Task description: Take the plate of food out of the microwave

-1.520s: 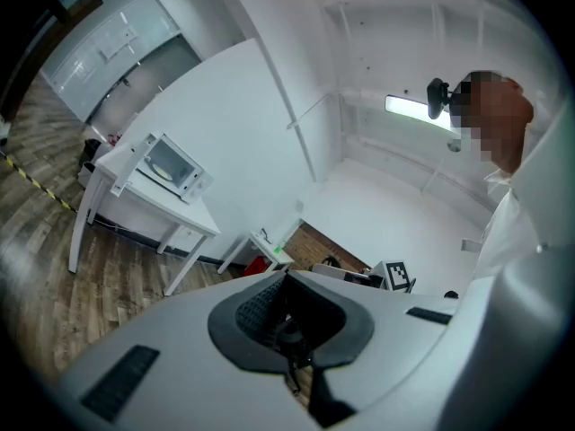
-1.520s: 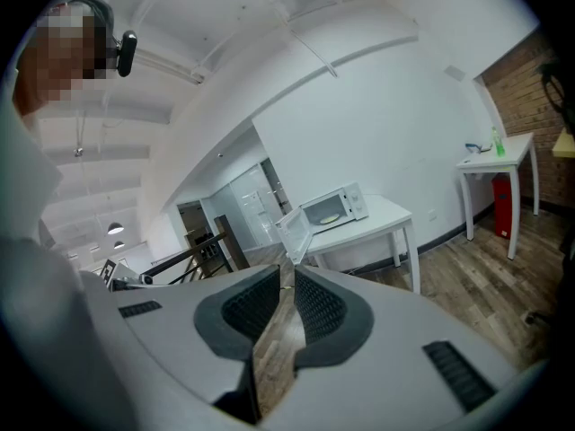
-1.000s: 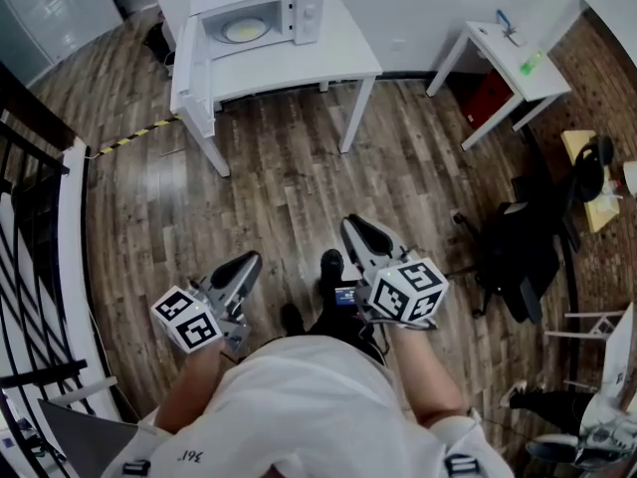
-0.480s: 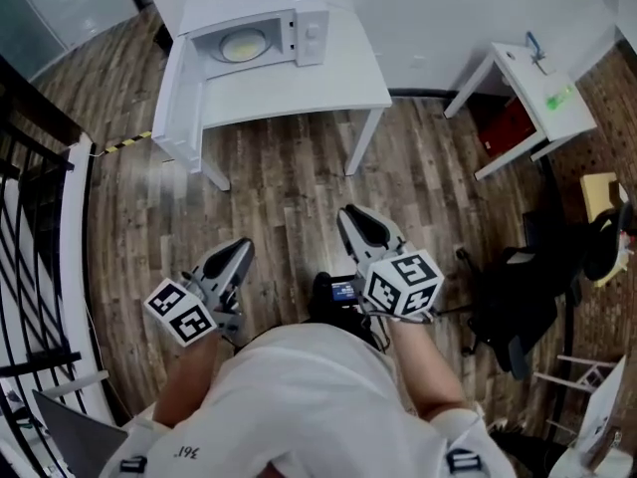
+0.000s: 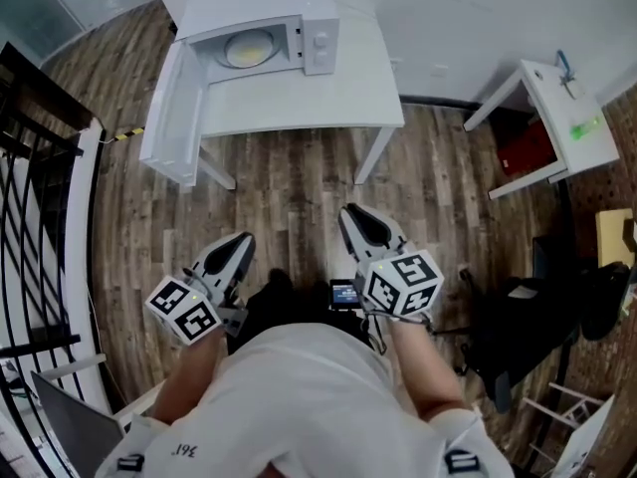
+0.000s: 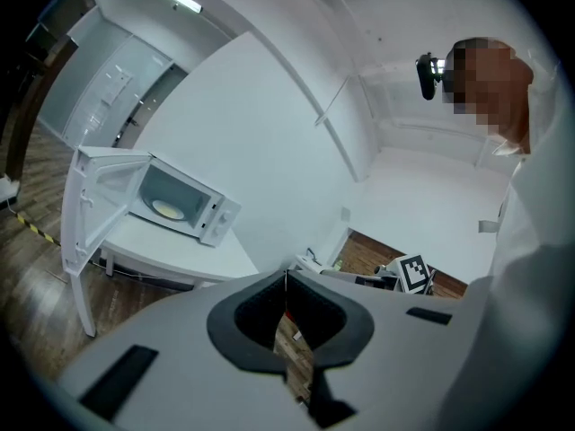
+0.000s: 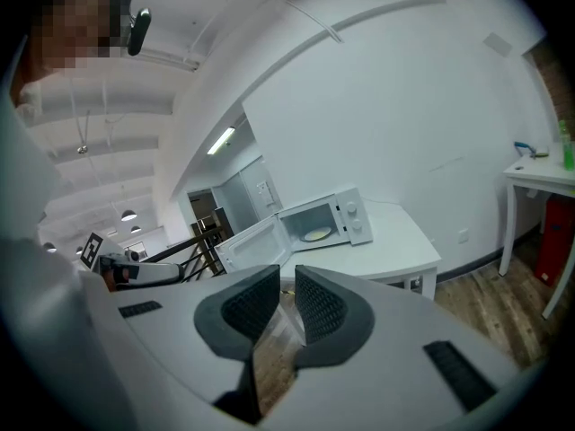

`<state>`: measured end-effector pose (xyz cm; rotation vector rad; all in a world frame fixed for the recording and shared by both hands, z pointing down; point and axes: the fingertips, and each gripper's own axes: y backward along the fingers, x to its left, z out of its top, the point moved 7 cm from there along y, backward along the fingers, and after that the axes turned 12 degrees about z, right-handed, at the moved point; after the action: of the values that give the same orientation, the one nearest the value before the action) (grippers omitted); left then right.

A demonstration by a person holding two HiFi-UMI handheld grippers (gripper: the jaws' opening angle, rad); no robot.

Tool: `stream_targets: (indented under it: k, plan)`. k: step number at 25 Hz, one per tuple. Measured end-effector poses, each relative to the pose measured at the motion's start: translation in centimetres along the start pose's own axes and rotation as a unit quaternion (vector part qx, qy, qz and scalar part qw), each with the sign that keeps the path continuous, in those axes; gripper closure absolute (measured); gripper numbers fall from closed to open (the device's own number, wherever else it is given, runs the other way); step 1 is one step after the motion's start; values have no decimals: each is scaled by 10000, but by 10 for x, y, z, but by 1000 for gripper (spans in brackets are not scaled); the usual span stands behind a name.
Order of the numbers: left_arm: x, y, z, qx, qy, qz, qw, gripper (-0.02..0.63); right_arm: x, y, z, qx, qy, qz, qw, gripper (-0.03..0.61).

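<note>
Head view: the microwave (image 5: 264, 38) is shown on a white table (image 5: 318, 98) with its door (image 5: 174, 118) swung fully open to its left. The plate (image 5: 249, 48) of food is seen resting inside the cavity, not yet touched. The left gripper (image 5: 242, 242) and the right gripper (image 5: 353, 217) are held low before the person, well apart from the microwave, and only wooden floor (image 5: 289, 197) is seen between them and the table. A black railing (image 5: 40, 217) is placed well to the left of the microwave, a side table (image 5: 557, 108) with a red box (image 5: 528, 147) beneath it well to the right, and a dark chair (image 5: 587, 307) beyond that. Left gripper view: the jaws of the left gripper (image 6: 286, 281) are shown with their tips touching and nothing held. The microwave (image 6: 184, 209) is seen far ahead, with the plate (image 6: 168, 209) as a pale disc inside. Right gripper view: the jaws of the right gripper (image 7: 286, 303) are parted by a narrow slot, with nothing between them. The microwave (image 7: 328, 221) is seen ahead, still containing the plate (image 7: 316, 234). The door opening may be counted as done. The approach, the grip on the plate and its withdrawal are judged to remain. The projecting door (image 7: 252, 245) is judged the one thing to be steered round.
</note>
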<state>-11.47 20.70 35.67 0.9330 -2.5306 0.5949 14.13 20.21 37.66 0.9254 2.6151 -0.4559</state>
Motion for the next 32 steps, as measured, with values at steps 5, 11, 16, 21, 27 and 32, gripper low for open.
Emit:
stream_targets:
  k: [5, 11, 16, 21, 27, 32]
  plan:
    - [31, -41, 16, 33, -44, 55, 10000, 607, -26, -44, 12, 97, 17, 60, 9999, 541]
    - [71, -97, 61, 40, -126, -72, 9999, 607, -54, -107, 50, 148, 161, 39, 9998, 541]
    - [112, -132, 100, 31, -124, -17, 9999, 607, -75, -167, 81, 181, 227, 34, 9996, 541]
    - [144, -154, 118, 124, -103, 88, 9998, 607, -89, -209, 97, 258, 246, 32, 9994, 541]
    - [157, -176, 132, 141, 13, 275, 9995, 607, -111, -245, 109, 495, 292, 158, 9982, 541]
    - [160, -191, 135, 48, 177, 536, 9984, 607, -124, -266, 116, 678, 399, 421, 9960, 541]
